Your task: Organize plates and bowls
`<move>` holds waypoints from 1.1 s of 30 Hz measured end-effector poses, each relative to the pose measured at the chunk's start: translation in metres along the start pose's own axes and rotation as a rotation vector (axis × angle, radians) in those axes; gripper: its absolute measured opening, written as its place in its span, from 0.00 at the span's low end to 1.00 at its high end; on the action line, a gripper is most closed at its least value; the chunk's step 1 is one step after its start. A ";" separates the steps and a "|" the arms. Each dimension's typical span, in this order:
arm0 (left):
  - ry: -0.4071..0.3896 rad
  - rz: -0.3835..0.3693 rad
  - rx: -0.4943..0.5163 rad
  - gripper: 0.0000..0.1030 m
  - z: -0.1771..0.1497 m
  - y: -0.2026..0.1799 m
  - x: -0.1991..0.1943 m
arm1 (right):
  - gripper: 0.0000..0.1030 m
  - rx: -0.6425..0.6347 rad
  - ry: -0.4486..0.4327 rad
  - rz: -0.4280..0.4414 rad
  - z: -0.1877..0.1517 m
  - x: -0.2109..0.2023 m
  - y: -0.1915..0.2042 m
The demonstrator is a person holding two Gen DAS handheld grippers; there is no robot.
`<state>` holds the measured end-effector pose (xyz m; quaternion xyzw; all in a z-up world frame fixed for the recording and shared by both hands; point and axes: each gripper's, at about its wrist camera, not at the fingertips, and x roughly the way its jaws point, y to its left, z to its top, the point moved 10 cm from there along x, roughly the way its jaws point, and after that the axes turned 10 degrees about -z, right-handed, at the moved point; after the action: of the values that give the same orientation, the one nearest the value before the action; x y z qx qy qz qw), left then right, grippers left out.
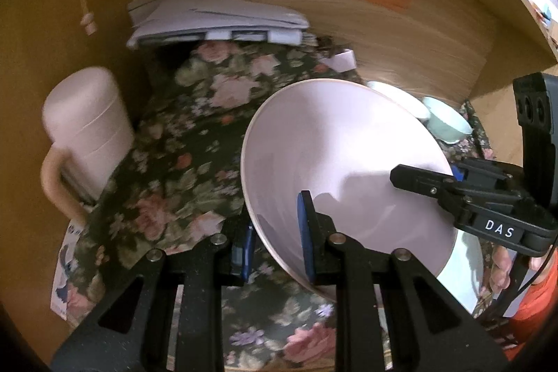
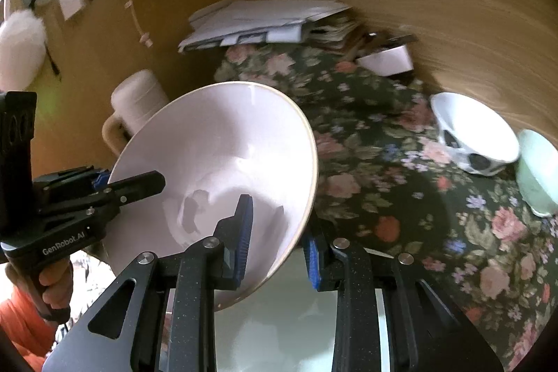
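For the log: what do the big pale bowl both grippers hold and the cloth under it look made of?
Big pale bowl: probably glazed ceramic, though melamine is possible; smooth pinkish-white inside with soft glare and a thin tan rim line. Cloth: printed woven fabric, matte, dark green with pink roses, lying slightly rumpled. The left gripper and right gripper each pinch the bowl's rim.

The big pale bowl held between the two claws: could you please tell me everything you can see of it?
The big bowl is pale pinkish-white, glossy like glazed ceramic, with a thin tan rim and a wide conical shape. It looks empty, is tilted and is lifted above the floral tablecloth. The left claw grips its rim on one side and the right claw on the opposite side, one finger inside and one outside.
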<state>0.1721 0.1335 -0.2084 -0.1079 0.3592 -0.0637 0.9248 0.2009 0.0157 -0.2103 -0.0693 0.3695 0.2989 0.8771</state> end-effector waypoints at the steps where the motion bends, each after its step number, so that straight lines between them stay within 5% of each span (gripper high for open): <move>1: 0.001 0.008 -0.010 0.21 -0.004 0.006 -0.002 | 0.24 -0.008 0.007 0.005 0.000 0.003 0.004; 23: 0.078 0.036 -0.116 0.22 -0.049 0.065 0.010 | 0.24 -0.144 0.178 0.008 -0.017 0.062 0.036; 33: 0.054 0.032 -0.118 0.22 -0.048 0.069 0.010 | 0.24 -0.157 0.174 -0.010 -0.017 0.063 0.035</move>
<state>0.1491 0.1907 -0.2663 -0.1548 0.3891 -0.0306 0.9076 0.2051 0.0679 -0.2621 -0.1654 0.4193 0.3155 0.8350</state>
